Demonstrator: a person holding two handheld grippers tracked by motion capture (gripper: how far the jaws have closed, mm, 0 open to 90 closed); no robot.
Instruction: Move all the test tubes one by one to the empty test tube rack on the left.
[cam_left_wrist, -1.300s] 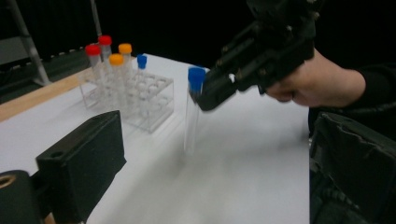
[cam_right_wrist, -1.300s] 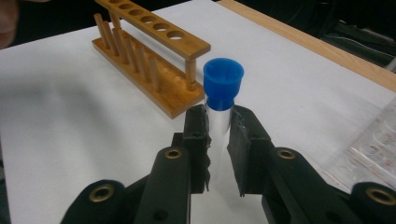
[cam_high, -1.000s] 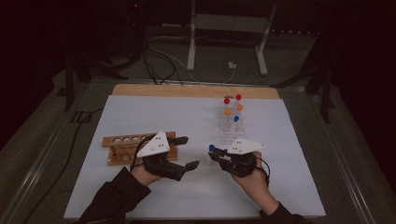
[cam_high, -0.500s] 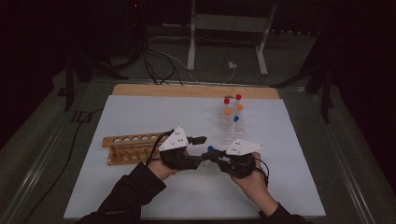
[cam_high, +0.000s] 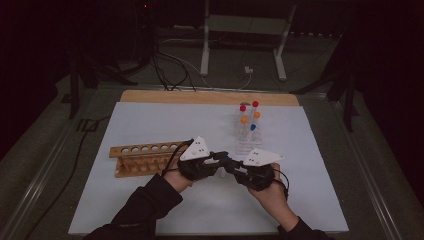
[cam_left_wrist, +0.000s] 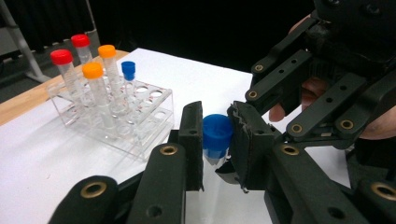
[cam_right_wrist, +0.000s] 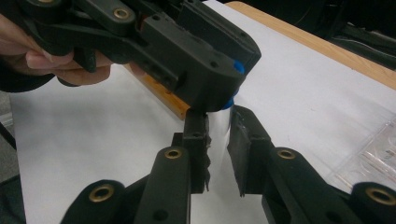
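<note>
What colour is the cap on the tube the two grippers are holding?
Blue cap; clearest in the left gripper view.

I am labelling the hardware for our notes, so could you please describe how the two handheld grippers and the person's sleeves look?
Both the left gripper and the right gripper are matt black, with linkage bars pinned by brass-coloured rivets and flat black jaws with rough-edged pads. Each carries a pale grey three-cornered plate on top, and a thin black cable trails from each. The person wears dark sleeves reaching the wrists.
</note>
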